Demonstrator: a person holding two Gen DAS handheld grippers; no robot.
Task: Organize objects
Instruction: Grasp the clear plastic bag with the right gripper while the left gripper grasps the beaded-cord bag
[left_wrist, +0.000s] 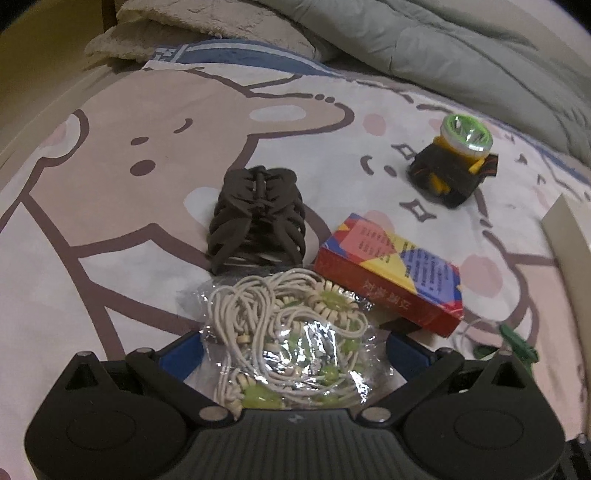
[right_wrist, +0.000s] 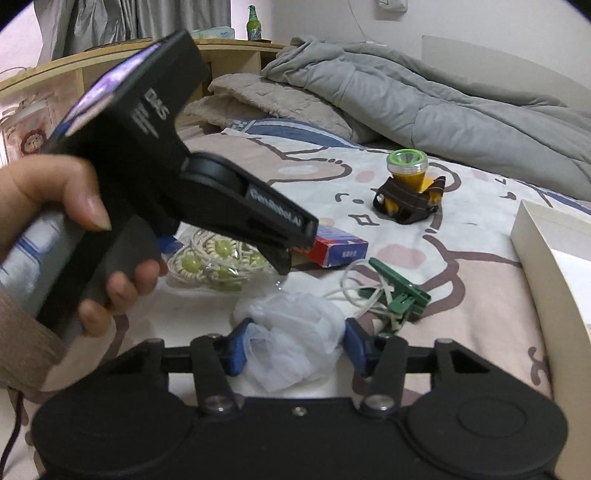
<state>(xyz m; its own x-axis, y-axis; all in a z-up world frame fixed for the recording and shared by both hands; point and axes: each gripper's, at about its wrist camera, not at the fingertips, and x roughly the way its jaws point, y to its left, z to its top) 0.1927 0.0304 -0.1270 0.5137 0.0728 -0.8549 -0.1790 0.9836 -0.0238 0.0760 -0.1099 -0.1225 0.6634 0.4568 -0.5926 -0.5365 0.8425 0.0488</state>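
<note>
Left tool (left_wrist: 295, 347) spread wide around bagged bead necklace (left_wrist: 291, 332) on bed (left_wrist: 110, 221), beside card box (left_wrist: 391, 269) and black hair claw (left_wrist: 258, 218); no grip evident. Right tool (right_wrist: 293, 341) partly open around white mesh ball (right_wrist: 291, 343), contact uncertain. Pick-up step; next, presumably closing on each and carrying toward white box (right_wrist: 554, 251).

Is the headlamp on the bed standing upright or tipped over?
Upright. The headlamp sits on its bundled strap with the green-rimmed lens facing up; both views show this.
</note>
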